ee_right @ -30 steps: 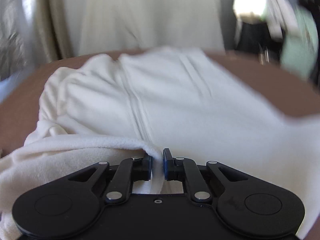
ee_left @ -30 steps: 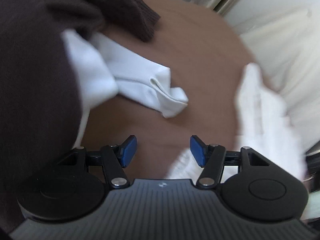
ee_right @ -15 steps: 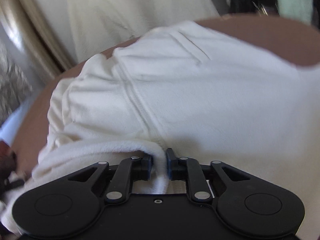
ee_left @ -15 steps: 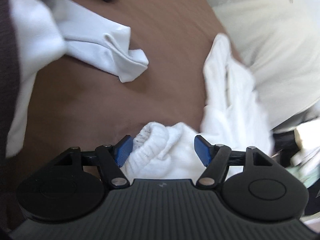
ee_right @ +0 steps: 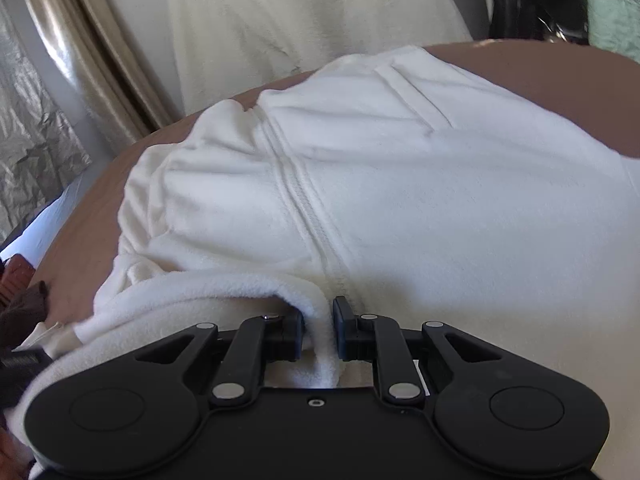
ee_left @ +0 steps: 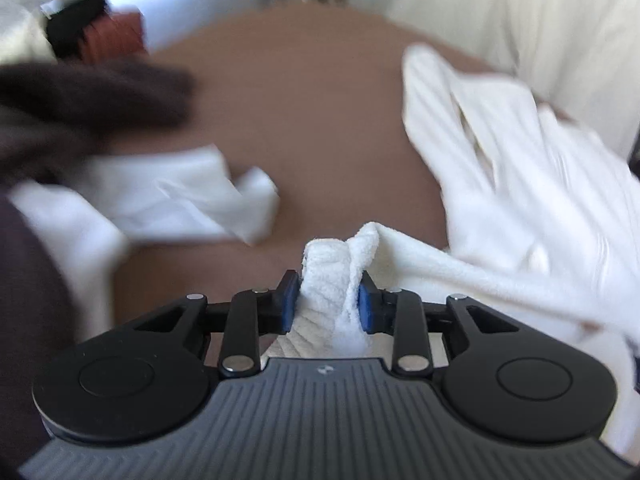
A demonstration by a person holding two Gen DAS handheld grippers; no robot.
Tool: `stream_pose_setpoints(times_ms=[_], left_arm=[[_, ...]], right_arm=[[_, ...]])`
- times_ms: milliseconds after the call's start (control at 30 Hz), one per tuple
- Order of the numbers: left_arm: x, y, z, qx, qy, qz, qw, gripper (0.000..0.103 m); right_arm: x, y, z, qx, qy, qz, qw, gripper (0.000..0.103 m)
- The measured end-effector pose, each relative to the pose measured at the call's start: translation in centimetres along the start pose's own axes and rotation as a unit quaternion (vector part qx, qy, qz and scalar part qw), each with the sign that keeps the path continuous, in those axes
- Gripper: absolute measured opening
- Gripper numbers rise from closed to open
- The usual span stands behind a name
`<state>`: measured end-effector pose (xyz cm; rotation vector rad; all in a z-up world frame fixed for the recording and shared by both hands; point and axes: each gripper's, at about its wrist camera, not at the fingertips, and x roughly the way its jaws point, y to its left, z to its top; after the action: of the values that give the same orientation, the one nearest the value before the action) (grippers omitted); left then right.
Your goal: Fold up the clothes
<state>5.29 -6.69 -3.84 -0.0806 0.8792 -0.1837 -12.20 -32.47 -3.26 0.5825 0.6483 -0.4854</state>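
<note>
1. Left gripper (ee_left: 329,300): I had it clenched on a bunched, ribbed end of the cream fleece jacket (ee_left: 520,208), probably a cuff or hem corner. The cloth filled the gap between the blue pads, so they stood a little apart. I judged the grip was there to give me one corner to pull straight.

2. Right gripper (ee_right: 319,328): I had it clamped on a rolled edge of the same fleece jacket (ee_right: 400,184), close beside the zip line (ee_right: 304,200). The pads were nearly together with a thin fold between them. Held at two points, the cloth could be lifted or stretched as one piece.

3. Fleece jacket: it lay on the brown table (ee_left: 320,112), spread across the right and far side, zip up, still rumpled at its left edge. It did not lie folded flat; whether a fold had been made already I could not tell.

4. White garment (ee_left: 188,196): crumpled at the left, apart from the jacket, held by neither gripper.

5. Dark brown garment (ee_left: 80,100): heaped at the far left, partly over the white one; blurred.

6. Pale curtain (ee_right: 280,20): hung beyond the far edge of the table.
</note>
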Motion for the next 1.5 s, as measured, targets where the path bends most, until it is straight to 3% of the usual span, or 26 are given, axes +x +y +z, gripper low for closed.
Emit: stream_pose_setpoints(times_ms=[133,200,300,467,600,667,800,933,1000,1100,1200,1267,1333,1367,1400,1500], left_arm=[[-4.3,1.8,1.0,-0.015,-0.084,0.009,0.9963,0.029],[-7.0,1.9,1.6,0.002,-0.135,0.027,0.9905,0.029],[-10.8,1.9,4.4,0.027,-0.204,0.051,0.9774,0.029],[-17.3,5.1,10.4,0.011,-0.301,0.059,0.9518,0.029],[-20.1,9.7,11.0,-0.034,-0.342,0.049,0.9379,0.029],[-20.5,12.8,9.6,-0.062,-0.356,0.032,0.9318,0.029],[-19.3,20.6,8.3,-0.143,-0.372,-0.077,0.9139,0.029],[-20.1,23.8,6.9,-0.193,-0.411,-0.105,0.8848,0.029],[-20.4,24.1,6.2,-0.199,-0.421,-0.116,0.8775,0.029],[-20.2,23.5,6.2,-0.181,-0.422,-0.09,0.8836,0.029],[-19.4,23.3,6.0,-0.184,-0.42,-0.082,0.885,0.029],[-18.4,23.6,5.8,-0.2,-0.407,-0.087,0.8868,0.029],[-17.6,23.9,5.7,-0.215,-0.389,-0.073,0.8927,0.029],[-17.2,24.0,5.7,-0.221,-0.378,-0.061,0.8969,0.029],[-16.7,24.0,5.8,-0.22,-0.366,-0.048,0.9029,0.029],[-14.9,23.9,6.5,-0.201,-0.325,-0.005,0.9242,0.029]], right_arm=[[-0.7,0.8,0.3,-0.011,-0.003,0.024,1.0,0.019],[-1.5,2.1,0.4,-0.029,-0.008,0.046,0.998,0.019],[-3.2,4.1,0.8,-0.047,-0.022,0.13,0.99,0.018],[-4.6,8.9,0.1,-0.082,0.001,0.3,0.95,0.016],[-4.3,13.8,-2.1,-0.129,0.053,0.392,0.909,0.016],[-3.6,16.4,-3.4,-0.153,0.079,0.411,0.895,0.016],[-0.9,20.8,-5.1,-0.145,0.147,0.425,0.881,0.016],[0.2,24.7,-5.7,-0.145,0.166,0.452,0.864,0.016],[0.0,26.7,-6.1,-0.171,0.162,0.454,0.86,0.016],[0.0,28.6,-6.3,-0.183,0.175,0.478,0.841,0.016],[0.2,29.8,-7.0,-0.192,0.178,0.482,0.836,0.019],[-0.4,29.6,-7.2,-0.192,0.175,0.464,0.847,0.02],[-1.7,28.3,-7.1,-0.189,0.17,0.464,0.849,0.025],[-2.5,27.2,-6.8,-0.184,0.166,0.464,0.85,0.038],[-3.3,25.9,-6.5,-0.18,0.159,0.461,0.855,0.049],[-5.6,21.7,-5.2,-0.187,0.142,0.415,0.879,0.051]])
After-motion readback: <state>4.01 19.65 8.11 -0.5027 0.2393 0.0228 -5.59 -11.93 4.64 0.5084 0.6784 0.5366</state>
